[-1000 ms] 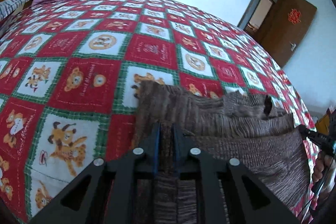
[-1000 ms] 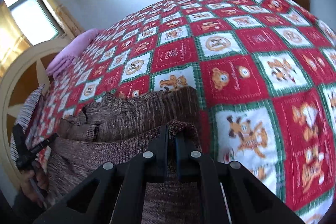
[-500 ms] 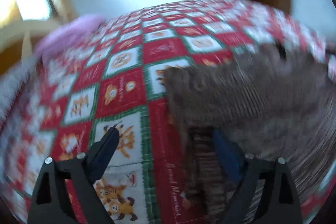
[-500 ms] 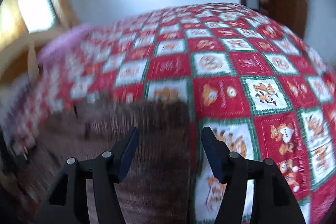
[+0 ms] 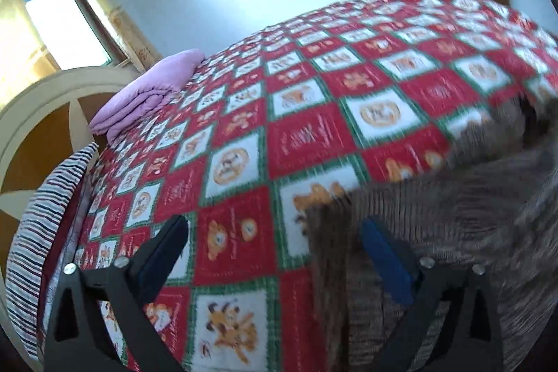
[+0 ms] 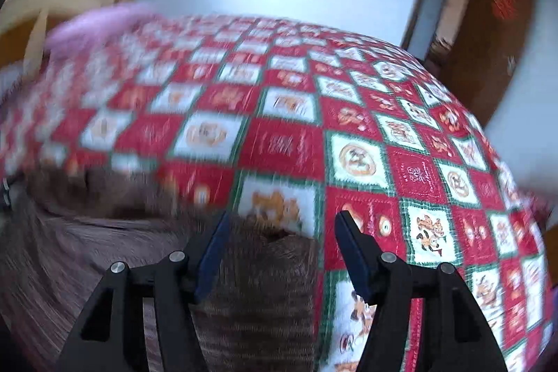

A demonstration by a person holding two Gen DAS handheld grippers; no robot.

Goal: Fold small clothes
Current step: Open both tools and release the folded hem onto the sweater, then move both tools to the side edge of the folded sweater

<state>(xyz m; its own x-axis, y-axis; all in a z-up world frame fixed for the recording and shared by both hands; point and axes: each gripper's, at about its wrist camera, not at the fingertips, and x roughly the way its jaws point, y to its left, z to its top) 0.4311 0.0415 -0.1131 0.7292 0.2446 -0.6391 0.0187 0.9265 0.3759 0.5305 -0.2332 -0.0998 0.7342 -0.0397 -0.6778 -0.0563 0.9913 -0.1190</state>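
The left gripper (image 5: 272, 246) and right gripper (image 6: 280, 237) had open jaws, empty; the brown sweater (image 6: 251, 285) lay partly folded on the bed (image 5: 307, 135), more folds probably remaining.

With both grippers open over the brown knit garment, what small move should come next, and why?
Probably lower the left gripper onto the near left edge of the brown knit garment and close on it. Both it and the right gripper are open and hold nothing, and the garment lies bunched on the bedspread.
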